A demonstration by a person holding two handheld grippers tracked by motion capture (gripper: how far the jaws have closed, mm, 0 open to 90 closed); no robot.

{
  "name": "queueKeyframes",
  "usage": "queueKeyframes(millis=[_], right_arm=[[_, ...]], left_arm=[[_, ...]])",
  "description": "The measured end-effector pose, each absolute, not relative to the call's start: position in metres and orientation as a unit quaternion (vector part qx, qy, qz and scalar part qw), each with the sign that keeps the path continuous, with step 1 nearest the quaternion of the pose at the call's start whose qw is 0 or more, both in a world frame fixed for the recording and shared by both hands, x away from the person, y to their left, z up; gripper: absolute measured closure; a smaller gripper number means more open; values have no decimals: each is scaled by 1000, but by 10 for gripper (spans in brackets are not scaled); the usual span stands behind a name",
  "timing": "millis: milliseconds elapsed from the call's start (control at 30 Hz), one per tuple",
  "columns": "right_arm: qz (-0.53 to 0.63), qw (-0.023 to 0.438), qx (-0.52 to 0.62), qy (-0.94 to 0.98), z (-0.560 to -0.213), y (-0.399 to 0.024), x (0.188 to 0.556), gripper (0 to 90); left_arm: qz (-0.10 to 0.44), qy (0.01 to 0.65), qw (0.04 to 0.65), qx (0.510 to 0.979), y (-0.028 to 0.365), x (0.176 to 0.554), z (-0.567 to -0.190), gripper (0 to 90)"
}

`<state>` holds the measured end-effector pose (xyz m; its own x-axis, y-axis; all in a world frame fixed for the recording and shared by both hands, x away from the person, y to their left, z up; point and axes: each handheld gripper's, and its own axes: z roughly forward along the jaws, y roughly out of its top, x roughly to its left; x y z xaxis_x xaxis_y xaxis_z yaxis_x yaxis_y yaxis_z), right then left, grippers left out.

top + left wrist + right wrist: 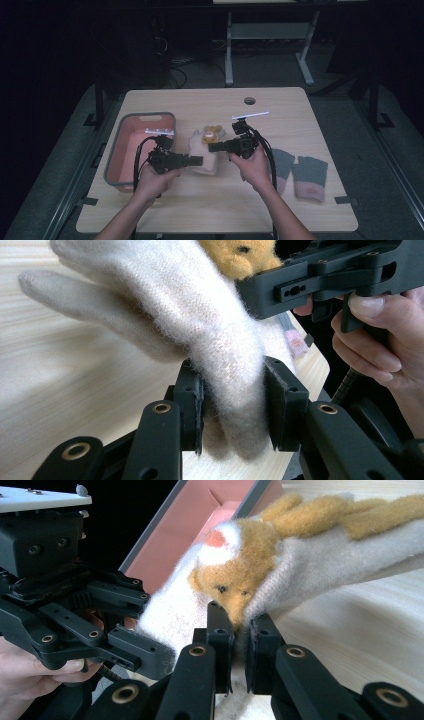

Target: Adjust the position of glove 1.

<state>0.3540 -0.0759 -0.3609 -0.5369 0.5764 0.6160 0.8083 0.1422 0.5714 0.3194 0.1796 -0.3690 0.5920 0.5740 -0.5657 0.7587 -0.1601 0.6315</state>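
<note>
Between the pads of the left claw (234, 407) sits the cuff of a cream glove (200, 325), pinched tight; the right claw (241, 642) grips its edge by the bear patch (235, 575). The glove hangs just above the table (280, 107), beside the pink bin (131, 150). It is soft, light and floppy, probably stretchy, so firm hems are best to grip.

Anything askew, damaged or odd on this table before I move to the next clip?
Nothing damaged or spilled. The cream glove with an orange plush animal on it is pinched from both sides by the left tongs and right tongs. Two grey-and-pink gloves lie flat at the right; the pink bin sits square.
</note>
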Motion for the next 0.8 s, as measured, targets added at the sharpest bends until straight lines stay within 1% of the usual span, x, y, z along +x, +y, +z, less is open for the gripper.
queueKeyframes(millis=[267, 333, 800], right_arm=[[-466, 130, -461, -744, -353, -70, 358, 831], [-468, 125, -456, -747, -351, -68, 359, 831], [-471, 134, -444, -751, -338, -45, 367, 830]], left_arm=[[-92, 441, 477, 755, 187, 322, -362, 638], [-91, 442, 478, 754, 189, 322, -359, 639], [-81, 449, 484, 746, 211, 322, -348, 639]])
